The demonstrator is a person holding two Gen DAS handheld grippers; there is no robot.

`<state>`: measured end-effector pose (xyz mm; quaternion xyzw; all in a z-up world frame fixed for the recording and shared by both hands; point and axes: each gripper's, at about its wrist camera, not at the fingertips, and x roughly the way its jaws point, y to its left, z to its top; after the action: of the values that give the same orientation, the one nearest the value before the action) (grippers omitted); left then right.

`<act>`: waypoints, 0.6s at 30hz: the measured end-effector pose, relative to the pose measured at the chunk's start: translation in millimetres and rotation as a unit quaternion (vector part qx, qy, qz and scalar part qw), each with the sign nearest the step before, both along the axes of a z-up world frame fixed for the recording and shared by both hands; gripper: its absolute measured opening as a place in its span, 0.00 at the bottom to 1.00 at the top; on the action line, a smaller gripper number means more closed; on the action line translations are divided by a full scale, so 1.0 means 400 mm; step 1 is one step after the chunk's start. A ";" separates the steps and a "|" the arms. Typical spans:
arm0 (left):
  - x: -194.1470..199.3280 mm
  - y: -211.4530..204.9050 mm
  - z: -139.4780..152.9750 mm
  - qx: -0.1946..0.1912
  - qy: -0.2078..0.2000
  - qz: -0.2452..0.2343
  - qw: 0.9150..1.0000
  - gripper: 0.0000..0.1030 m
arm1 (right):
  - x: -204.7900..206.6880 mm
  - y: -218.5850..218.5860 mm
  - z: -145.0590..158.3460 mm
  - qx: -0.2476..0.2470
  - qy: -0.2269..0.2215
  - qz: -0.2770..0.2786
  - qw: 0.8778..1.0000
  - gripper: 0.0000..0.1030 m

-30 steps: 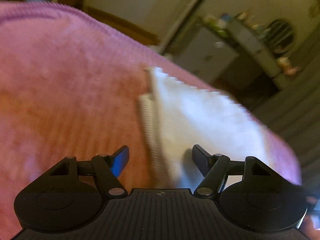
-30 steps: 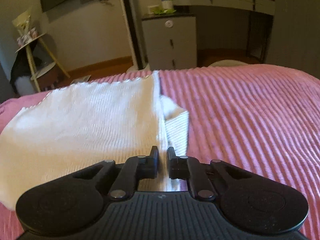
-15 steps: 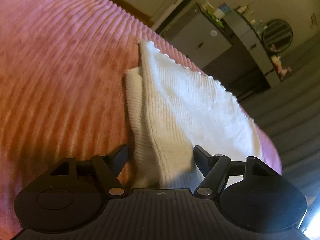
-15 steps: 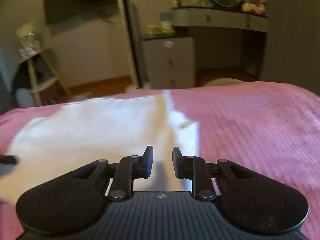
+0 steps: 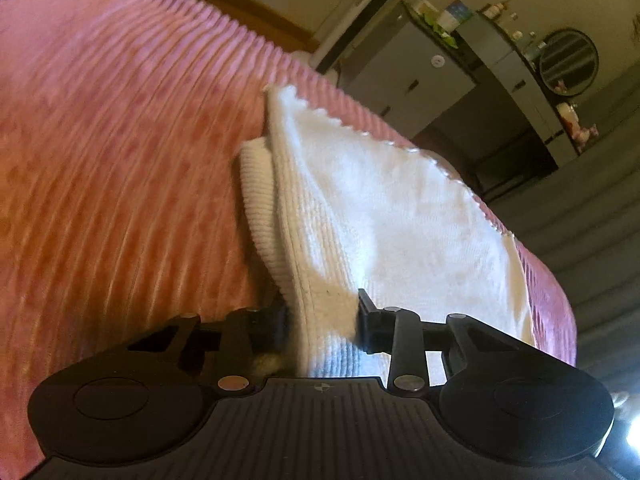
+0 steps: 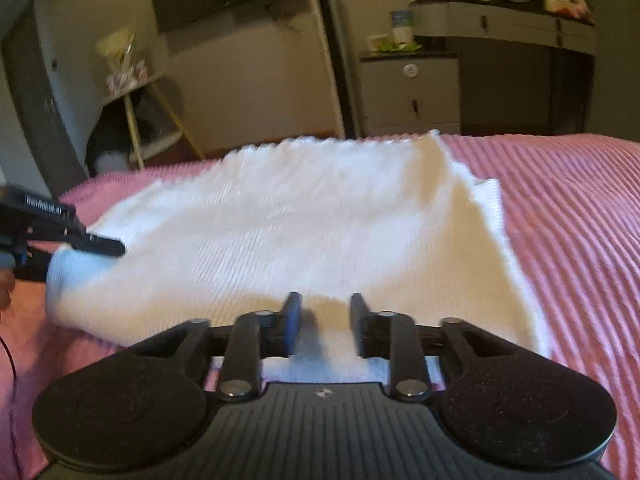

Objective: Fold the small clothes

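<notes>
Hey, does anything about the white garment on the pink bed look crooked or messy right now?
Slightly. A ribbed flap sticks out from under the white knit garment along one side edge, so the fold isn't flush there. Otherwise it lies flat on the pink ribbed bedspread; no stains or damage show.

The white knit garment runs down behind the left gripper, whose jaws are closing with a bunched fold between them — the nearest hem is hidden by the black body. In the right wrist view the cloth's weave is smeared by blur, and its near edge disappears under the right gripper, whose jaws are opening over the fabric. Bottles on the grey dresser are too small to identify — the pink bedspread is cut off at the frame edges.
</notes>
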<state>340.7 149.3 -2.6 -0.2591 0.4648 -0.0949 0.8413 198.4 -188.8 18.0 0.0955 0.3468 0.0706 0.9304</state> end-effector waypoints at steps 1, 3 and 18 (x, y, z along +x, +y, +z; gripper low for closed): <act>-0.003 -0.011 0.015 0.008 -0.008 -0.003 1.000 0.34 | -0.012 -0.017 0.006 0.006 -0.006 -0.007 1.000 0.38; -0.006 -0.034 0.047 0.013 -0.022 -0.006 1.000 0.33 | -0.035 -0.048 0.011 0.016 -0.017 -0.020 1.000 0.42; 0.000 -0.548 0.161 0.123 -0.088 -0.164 0.975 0.33 | -0.071 -0.229 -0.027 0.117 -0.068 -0.060 0.989 0.48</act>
<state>340.8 -69.8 61.9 -0.0649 0.4335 -0.1958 0.8772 169.8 -280.3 7.2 0.2191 0.2661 0.0606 0.9368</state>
